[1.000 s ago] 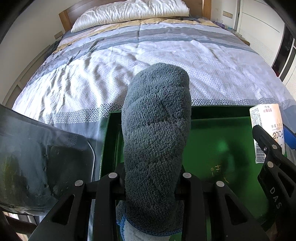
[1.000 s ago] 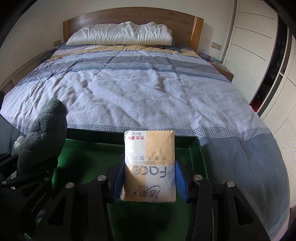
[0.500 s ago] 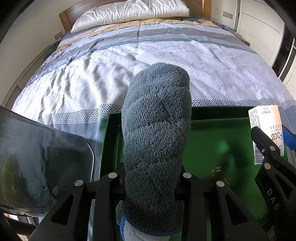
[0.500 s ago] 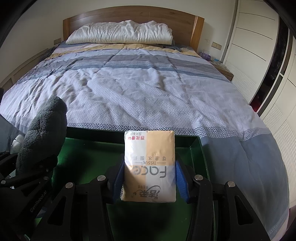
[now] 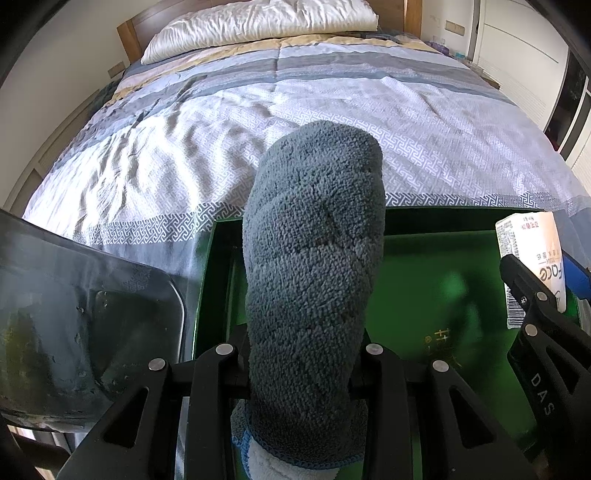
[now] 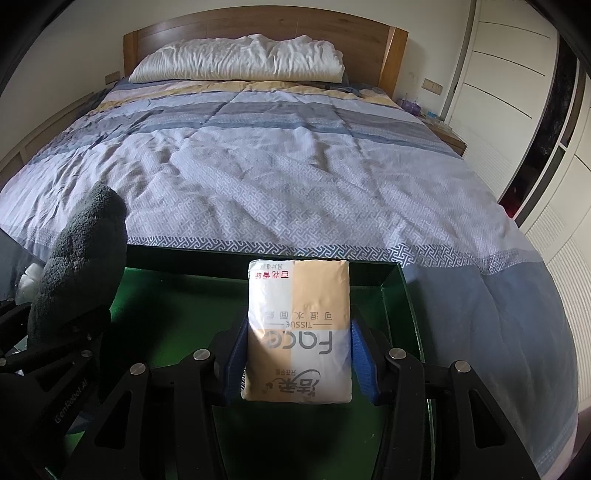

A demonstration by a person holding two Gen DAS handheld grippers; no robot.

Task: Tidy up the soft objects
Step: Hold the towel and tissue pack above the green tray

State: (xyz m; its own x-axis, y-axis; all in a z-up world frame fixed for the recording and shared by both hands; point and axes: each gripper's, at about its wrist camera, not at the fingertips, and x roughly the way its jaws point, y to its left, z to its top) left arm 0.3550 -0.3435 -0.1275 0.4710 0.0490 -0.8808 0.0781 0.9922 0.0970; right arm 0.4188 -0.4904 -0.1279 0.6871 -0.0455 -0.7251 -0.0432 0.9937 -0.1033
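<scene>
At the centre of the left wrist view the left gripper (image 5: 306,354) is clamped on a rolled grey towel (image 5: 314,266) standing upright over the green tray (image 5: 443,295), while the right gripper (image 6: 299,354) at lower centre of its view squeezes a tissue pack (image 6: 299,328) above that tray, the bed (image 6: 277,166) filling the upper frame.

I am in a home bedroom. Ahead of me lies a made bed (image 6: 280,177) with a striped blue and grey quilt, a white pillow (image 6: 236,59) and a wooden headboard (image 6: 266,33). White wardrobe doors (image 6: 513,92) line the wall on my right.
</scene>
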